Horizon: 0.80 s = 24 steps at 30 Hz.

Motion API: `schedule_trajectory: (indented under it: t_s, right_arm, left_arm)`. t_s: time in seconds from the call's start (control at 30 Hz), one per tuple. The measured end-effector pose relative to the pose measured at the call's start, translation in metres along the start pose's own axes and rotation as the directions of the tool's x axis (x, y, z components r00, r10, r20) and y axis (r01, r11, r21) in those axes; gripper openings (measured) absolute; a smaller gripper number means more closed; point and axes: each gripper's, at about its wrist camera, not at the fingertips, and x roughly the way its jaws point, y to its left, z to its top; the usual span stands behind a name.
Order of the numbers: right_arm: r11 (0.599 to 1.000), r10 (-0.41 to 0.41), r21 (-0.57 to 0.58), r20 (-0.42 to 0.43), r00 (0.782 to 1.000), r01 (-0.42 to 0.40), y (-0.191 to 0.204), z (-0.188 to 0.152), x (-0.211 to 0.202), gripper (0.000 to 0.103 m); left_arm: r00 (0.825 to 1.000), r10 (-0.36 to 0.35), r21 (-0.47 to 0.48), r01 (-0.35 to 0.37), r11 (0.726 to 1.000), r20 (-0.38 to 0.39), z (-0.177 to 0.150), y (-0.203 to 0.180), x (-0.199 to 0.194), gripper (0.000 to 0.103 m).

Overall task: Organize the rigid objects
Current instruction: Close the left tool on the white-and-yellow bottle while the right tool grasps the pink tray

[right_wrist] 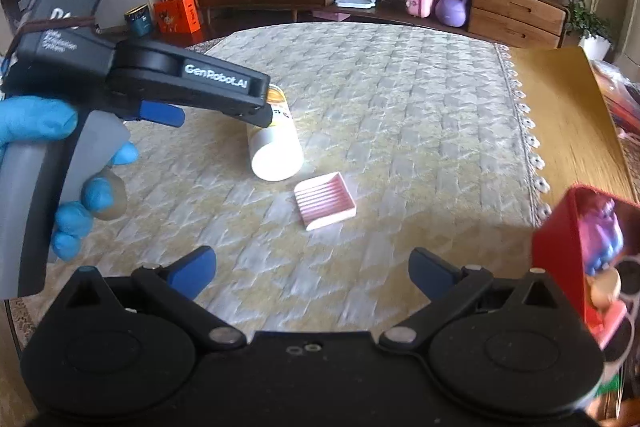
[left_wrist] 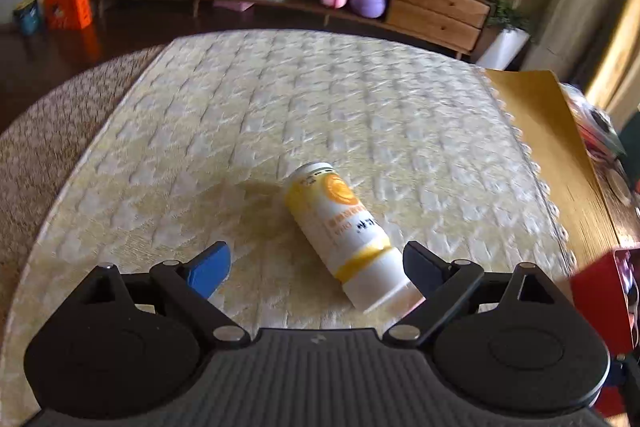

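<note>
A white and yellow bottle (left_wrist: 344,227) lies on its side on the quilted yellow tablecloth (left_wrist: 280,99). My left gripper (left_wrist: 316,255) is open around the bottle's white end. That end lies close against the right blue finger (left_wrist: 420,267), far from the left one. In the right wrist view the left gripper (right_wrist: 220,115), held by a blue-gloved hand (right_wrist: 36,123), hangs over the bottle (right_wrist: 276,151). A pink ribbed soap dish (right_wrist: 325,201) sits just in front of the bottle. My right gripper (right_wrist: 312,257) is open and holds nothing, a little nearer than the dish.
A red box (right_wrist: 560,239) with toy figures inside stands at the right on the wooden table (right_wrist: 560,115); it also shows as the red box (left_wrist: 596,287). A low wooden sideboard (right_wrist: 512,15) with a purple kettlebell (right_wrist: 452,5) runs along the far wall.
</note>
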Motion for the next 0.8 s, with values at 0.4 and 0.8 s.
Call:
schedule_trajectory:
  t_s: [0.4,0.8]
  right_arm:
    - [0.986,0.006,-0.167,-0.014,1.0,-0.009,-0.001,0.012,0.041,0.085]
    - [0.983,-0.008,-0.184,-0.024,1.0,0.004,-0.002,0.011,0.063,0.068]
  left_arm:
    - [0.999,0.007,-0.015,-0.008,1.0,-0.044,0.005,-0.011,0.043,0.094]
    - [0.999,0.041,0.086,-0.04,0.996,-0.017,-0.001,-0.024,0.062,0.094]
